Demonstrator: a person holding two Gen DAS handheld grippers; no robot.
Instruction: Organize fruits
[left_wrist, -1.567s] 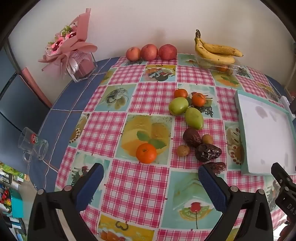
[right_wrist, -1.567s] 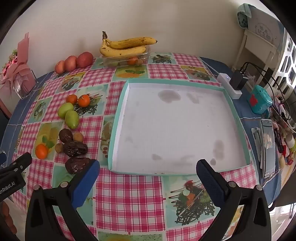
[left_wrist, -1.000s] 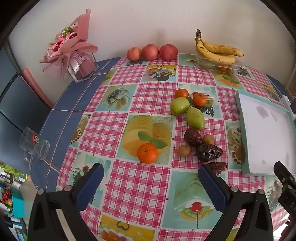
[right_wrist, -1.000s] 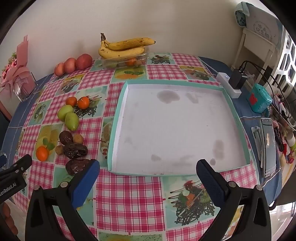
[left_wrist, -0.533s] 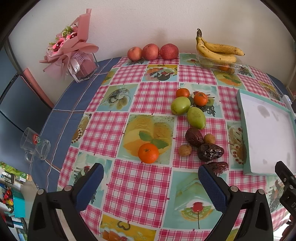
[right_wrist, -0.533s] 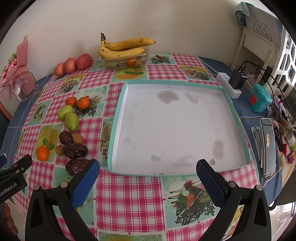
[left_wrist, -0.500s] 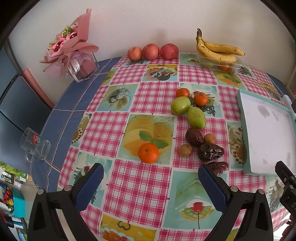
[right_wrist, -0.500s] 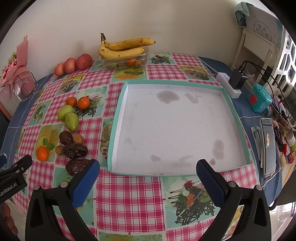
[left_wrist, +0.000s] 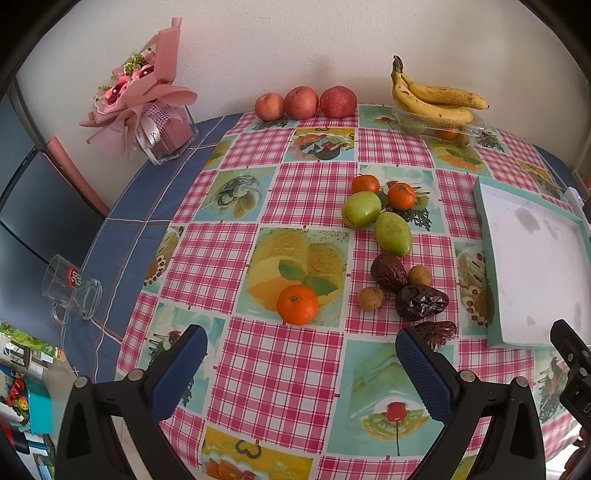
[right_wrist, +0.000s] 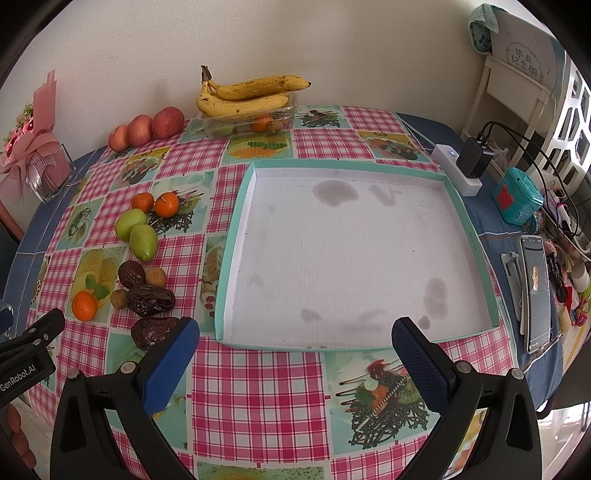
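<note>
Both tools are spread wide and carry nothing: your left tool (left_wrist: 295, 363) hangs over the near edge of the checked-cloth table (left_wrist: 280, 365), your right tool (right_wrist: 295, 349) just short of the shallow white tray with the teal rim (right_wrist: 458, 206).

Fruit is loose on the cloth, left of the tray, none in it:
- round orange tangerine (left_wrist: 297, 304), nearest your left tool, sitting alone
- wrinkled dark-brown dates (left_wrist: 421, 302), one touching the next, with small tan round fruits (left_wrist: 371, 298) right against them
- two green oval fruits (left_wrist: 392, 233) touching each other, two more small tangerines (left_wrist: 401, 195) behind them

Risks as I judge them:
- Round tangerine will roll if one finger hits first; centre it before closing.
- Dates are packed; closing on one likely drags a neighbour or knocks a tan fruit away. Take the outer date (right_wrist: 155, 331) first.
- That date sits beside the tray's near corner, where your two tools could foul each other.
- Dates look soft; a hard squeeze may crush them.
- Clear glass mug (left_wrist: 72, 291) sits by the table's left edge; keep your left sweep away from it.
</note>
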